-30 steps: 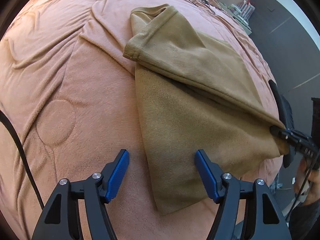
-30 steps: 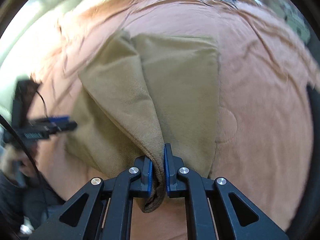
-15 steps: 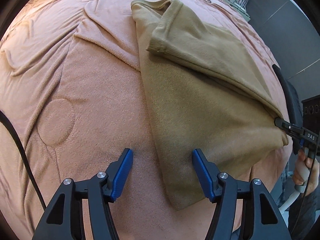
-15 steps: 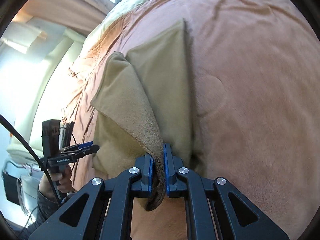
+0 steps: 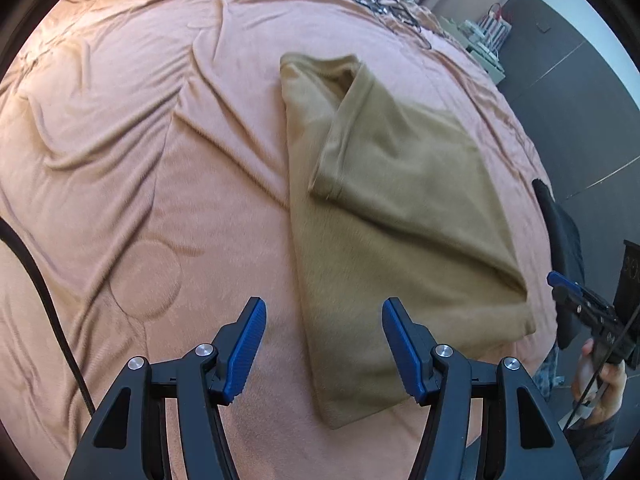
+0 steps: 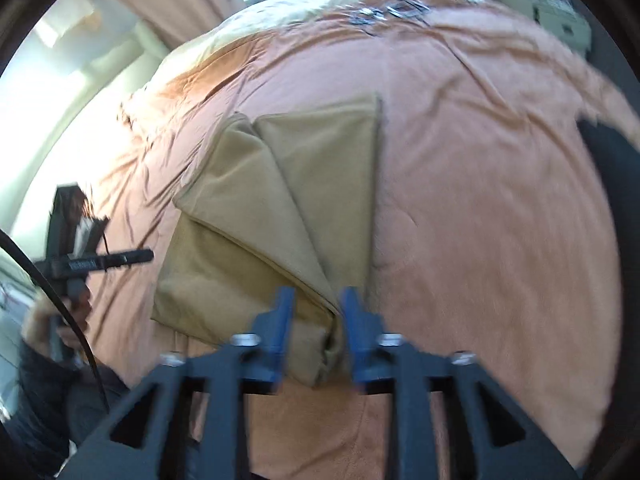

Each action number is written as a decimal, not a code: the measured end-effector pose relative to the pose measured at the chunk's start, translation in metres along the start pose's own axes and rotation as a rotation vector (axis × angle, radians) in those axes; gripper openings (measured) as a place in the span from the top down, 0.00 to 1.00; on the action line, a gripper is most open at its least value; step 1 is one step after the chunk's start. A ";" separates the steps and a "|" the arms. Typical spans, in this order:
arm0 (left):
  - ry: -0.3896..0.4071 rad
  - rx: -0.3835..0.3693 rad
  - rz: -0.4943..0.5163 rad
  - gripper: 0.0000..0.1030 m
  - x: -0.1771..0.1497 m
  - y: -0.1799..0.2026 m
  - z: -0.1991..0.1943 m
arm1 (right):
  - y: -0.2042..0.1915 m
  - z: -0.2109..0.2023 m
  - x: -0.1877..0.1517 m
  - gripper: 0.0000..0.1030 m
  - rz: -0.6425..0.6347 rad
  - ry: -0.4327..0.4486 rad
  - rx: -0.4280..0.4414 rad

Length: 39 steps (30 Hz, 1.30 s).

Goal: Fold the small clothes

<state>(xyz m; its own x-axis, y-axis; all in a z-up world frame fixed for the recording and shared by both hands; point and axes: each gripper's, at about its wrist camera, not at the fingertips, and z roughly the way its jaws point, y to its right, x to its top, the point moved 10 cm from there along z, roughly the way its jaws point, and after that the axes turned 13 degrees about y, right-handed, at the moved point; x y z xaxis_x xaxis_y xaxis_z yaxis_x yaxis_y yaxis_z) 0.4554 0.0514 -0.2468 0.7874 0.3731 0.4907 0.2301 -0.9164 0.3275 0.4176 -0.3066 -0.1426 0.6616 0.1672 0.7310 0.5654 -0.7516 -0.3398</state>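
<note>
A tan garment [image 5: 400,216] lies on the pink bedspread [image 5: 140,152], with one part folded diagonally over the rest. My left gripper [image 5: 324,344] is open and empty, just above the bedspread at the garment's near left corner. My right gripper [image 6: 316,320] is open, its blue pads on either side of the garment's [image 6: 280,200] near corner, which rests on the bed. The right gripper also shows in the left wrist view [image 5: 576,300], just off the garment's right corner.
The bedspread [image 6: 480,200] is wrinkled and covers the whole bed. Dark wire-like items [image 5: 384,4] lie at the far end. A black object [image 5: 560,232] sits at the bed's right edge. A shelf with clutter [image 5: 484,36] stands beyond.
My right gripper opened and let go of the garment's corner, which dropped onto the bed. The folded flap now lies flatter. My left gripper stayed open and shifted slightly.
</note>
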 end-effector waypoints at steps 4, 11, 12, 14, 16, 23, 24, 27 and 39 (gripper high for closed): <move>0.021 0.000 0.003 0.39 0.007 0.001 0.002 | -0.029 0.019 0.006 0.46 -0.152 -0.021 -0.068; 0.025 -0.004 -0.057 0.48 0.008 -0.016 0.018 | -0.080 0.070 0.009 0.46 -0.400 -0.101 -0.166; 0.023 -0.009 -0.072 0.52 0.008 -0.019 0.020 | -0.086 0.075 0.011 0.46 -0.420 -0.106 -0.172; 0.026 -0.006 -0.095 0.55 0.007 -0.025 0.024 | -0.097 0.090 0.012 0.46 -0.465 -0.125 -0.188; 0.018 -0.016 -0.129 0.60 0.002 -0.030 0.031 | -0.108 0.110 0.013 0.46 -0.495 -0.147 -0.194; 0.023 -0.039 -0.151 0.66 0.000 -0.024 0.040 | -0.130 0.153 0.016 0.46 -0.606 -0.172 -0.237; 0.017 -0.045 -0.150 0.66 -0.001 -0.021 0.041 | -0.129 0.159 0.017 0.46 -0.621 -0.171 -0.243; 0.019 -0.033 -0.127 0.66 -0.001 -0.019 0.042 | -0.129 0.165 0.022 0.47 -0.633 -0.158 -0.261; 0.018 -0.025 -0.121 0.66 0.005 -0.029 0.037 | -0.060 0.177 0.060 0.63 -0.284 -0.129 -0.239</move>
<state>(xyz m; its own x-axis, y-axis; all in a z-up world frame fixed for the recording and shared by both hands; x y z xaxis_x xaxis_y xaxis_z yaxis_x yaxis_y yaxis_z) 0.4744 0.0747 -0.2838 0.7444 0.4834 0.4605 0.3081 -0.8606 0.4054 0.5107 -0.1385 -0.1833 0.5602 0.4575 0.6905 0.6143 -0.7887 0.0242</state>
